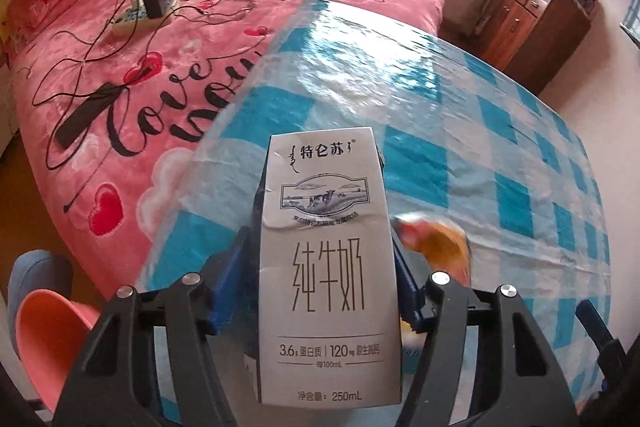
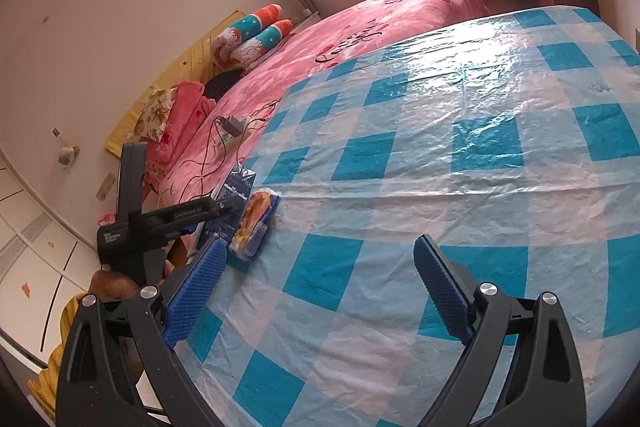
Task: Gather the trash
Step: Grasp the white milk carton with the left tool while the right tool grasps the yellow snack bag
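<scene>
The left tool [image 1: 324, 259] is clamped on a white milk carton [image 1: 326, 267], its blue pads [image 1: 224, 291] pressing the carton's two narrow sides, so that the printed front, with a cow picture and dark lettering, fills the middle of the left wrist view and stands upright between the black fingers. The carton is at the near left edge of the surface [image 1: 500, 131], which is covered in a glossy blue-and-white chequered plastic sheet; whether its base rests on the sheet or is lifted clear cannot be told. Just beside the carton, on its right, lies a crumpled orange-and-yellow snack wrapper [image 1: 436, 239], blurred in this view. In the right wrist view the same wrapper [image 2: 256, 223] lies on the sheet at the surface's left edge, with the carton's blue patterned side [image 2: 234, 191] beside it and the left tool's black body [image 2: 160, 223] reaching in from the left. The right tool [image 2: 320, 291] stands wide open over the surface, nothing between its blue pads [image 2: 196, 291], well apart from the wrapper. Beyond the carton, past the surface's far left edge, is a bed with a pink heart-printed blanket [image 1: 160, 67], on which lie a power strip with a black charger [image 1: 148, 7] and loose cables. An orange plastic stool [image 1: 48, 327] stands on the floor left of the carton.
</scene>
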Demonstrator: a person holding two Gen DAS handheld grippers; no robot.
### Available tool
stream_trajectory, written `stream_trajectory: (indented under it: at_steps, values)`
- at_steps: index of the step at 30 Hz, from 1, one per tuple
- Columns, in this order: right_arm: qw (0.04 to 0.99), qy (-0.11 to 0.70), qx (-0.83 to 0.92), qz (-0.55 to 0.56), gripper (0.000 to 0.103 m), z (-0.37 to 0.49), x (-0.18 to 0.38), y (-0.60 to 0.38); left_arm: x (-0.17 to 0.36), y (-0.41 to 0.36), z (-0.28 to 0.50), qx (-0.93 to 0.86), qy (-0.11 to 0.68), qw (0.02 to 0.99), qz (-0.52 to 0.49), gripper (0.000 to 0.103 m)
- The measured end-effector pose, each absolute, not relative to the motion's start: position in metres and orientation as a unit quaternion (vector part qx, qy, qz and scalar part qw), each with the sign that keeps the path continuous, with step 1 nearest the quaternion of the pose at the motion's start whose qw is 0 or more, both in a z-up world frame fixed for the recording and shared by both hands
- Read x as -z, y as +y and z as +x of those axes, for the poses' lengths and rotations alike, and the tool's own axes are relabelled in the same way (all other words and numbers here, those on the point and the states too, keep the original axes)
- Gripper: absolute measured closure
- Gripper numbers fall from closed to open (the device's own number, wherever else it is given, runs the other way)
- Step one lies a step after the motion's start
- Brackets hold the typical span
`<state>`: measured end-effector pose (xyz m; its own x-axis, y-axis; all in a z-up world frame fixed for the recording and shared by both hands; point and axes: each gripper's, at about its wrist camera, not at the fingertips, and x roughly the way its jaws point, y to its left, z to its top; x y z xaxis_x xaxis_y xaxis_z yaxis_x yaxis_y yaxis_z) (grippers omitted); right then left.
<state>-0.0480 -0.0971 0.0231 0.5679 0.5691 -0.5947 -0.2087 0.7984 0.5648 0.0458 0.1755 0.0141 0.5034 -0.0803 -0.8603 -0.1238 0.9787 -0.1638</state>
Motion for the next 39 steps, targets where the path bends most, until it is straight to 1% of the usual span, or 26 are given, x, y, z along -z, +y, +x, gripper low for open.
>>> stream_trajectory:
  at_steps: [10, 15, 21, 32, 34, 36, 39]
  values:
    - [0.868, 0.402, -0.206, 0.207, 0.009, -0.046, -0.026, -0.107, -0.015, 0.109, 0.008, 0.077, 0.496, 0.861, -0.081, 0.039]
    - [0.865, 0.42, -0.186, 0.202, 0.009, -0.039, -0.018, -0.111, -0.016, 0.092, -0.008, 0.118, 0.497, 0.853, -0.109, 0.039]
    - [0.855, 0.451, -0.191, 0.17, 0.009, -0.03, -0.007, -0.091, -0.024, 0.106, -0.027, 0.072, 0.471, 0.873, -0.104, 0.039]
    - [0.857, 0.451, -0.219, 0.123, 0.009, -0.031, -0.011, -0.043, -0.024, 0.141, -0.044, 0.025, 0.457, 0.885, -0.084, 0.039]
    - [0.857, 0.456, -0.215, 0.105, 0.018, -0.029, -0.009, -0.031, -0.023, 0.147, -0.047, 0.024, 0.457, 0.885, -0.082, 0.039]
    - [0.856, 0.464, -0.206, 0.095, 0.02, -0.025, -0.006, -0.023, -0.022, 0.152, -0.05, 0.023, 0.459, 0.885, -0.081, 0.039]
    - [0.861, 0.466, -0.189, 0.076, 0.021, -0.02, -0.005, -0.011, -0.021, 0.159, -0.053, 0.02, 0.455, 0.887, -0.073, 0.039]
